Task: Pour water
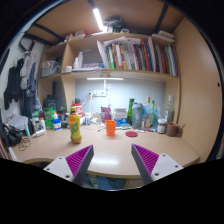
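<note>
**Hand-held gripper far from the bottles, nothing picked up yet**

Wooden desk nook w/ shelves up top: that's the room. Books (pixel 135 55) stand in a row on the upper shelf, and a long light (pixel 98 18) glows on the ceiling. Below is a pale, smooth wood counter (pixel 110 150) w/ a curved front edge.

Hand-held gripper (pixel 113 160) sits low, close to the front of the counter. Its two fingers are spread wide apart w/ nothing between them. Purple pads (pixel 78 158) show on the inner faces; they look ridged.

Task stuff is beyond the fingers, well apart from them. Ahead and a bit to the left stands a yellow bottle (pixel 74 127) w/ a red cap: tall, thin, upright, prob. plastic. Just right of it, nearly straight ahead, is a small orange cup (pixel 110 127), round and open at the top. My guess is water goes from a bottle into that cup, but I can't tell for sure which bottle is meant.

More things stand farther back by the wall: green bottles (pixel 52 119) on the left, and clear bottles (pixel 150 112) on the right. Too small to say more.

Key thing for the next move: the yellow bottle stands straight up, so the hand-held gripper would need to go forward and a little left, w/ the fingers at each side of it. Nothing is held yet, so the job looks not started.
</note>
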`<state>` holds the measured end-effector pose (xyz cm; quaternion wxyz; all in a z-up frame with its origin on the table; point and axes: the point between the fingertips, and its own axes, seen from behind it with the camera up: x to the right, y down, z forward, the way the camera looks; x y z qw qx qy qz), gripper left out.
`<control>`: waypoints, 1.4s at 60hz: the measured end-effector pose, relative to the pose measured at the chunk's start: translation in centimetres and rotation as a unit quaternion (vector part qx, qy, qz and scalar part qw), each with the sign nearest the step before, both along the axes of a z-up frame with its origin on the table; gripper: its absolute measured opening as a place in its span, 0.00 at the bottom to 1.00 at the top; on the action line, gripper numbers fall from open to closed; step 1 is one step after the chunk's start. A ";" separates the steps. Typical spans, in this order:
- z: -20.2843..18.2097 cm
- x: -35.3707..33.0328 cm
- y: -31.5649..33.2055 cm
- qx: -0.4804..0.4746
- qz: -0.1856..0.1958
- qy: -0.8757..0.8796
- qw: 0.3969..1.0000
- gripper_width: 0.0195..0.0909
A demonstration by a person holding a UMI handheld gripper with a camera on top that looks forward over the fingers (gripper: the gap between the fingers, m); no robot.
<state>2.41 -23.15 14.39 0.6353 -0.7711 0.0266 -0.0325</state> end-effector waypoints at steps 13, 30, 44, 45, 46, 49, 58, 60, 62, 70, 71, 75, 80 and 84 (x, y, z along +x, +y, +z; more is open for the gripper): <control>0.1 -0.4 -0.1 0.004 -0.007 0.003 1.000 0.91; -1.4 -9.1 5.8 0.009 0.037 0.066 0.997 0.91; -1.9 -17.8 16.4 0.019 0.042 0.096 0.994 0.90; -2.1 -18.3 17.1 0.017 0.041 0.096 0.994 0.90; -2.3 -18.6 17.7 0.014 0.039 0.096 0.994 0.90; -2.6 -19.4 19.8 0.012 0.033 0.089 0.995 0.91; -3.3 -19.5 25.3 0.007 0.007 0.033 0.999 0.91; -3.4 -19.2 26.5 0.009 0.000 0.025 1.000 0.91; -3.6 -19.1 27.7 0.010 -0.004 0.019 1.000 0.91; -4.1 -18.9 31.5 0.007 -0.011 0.024 1.000 0.56; -4.3 -18.7 31.8 0.005 -0.013 0.023 1.000 0.56; -4.2 -18.7 32.4 0.007 -0.015 0.020 1.000 0.51; -4.3 -19.4 33.1 0.015 0.007 0.030 0.999 0.40; -4.1 -19.6 33.3 0.020 0.023 0.020 0.999 0.37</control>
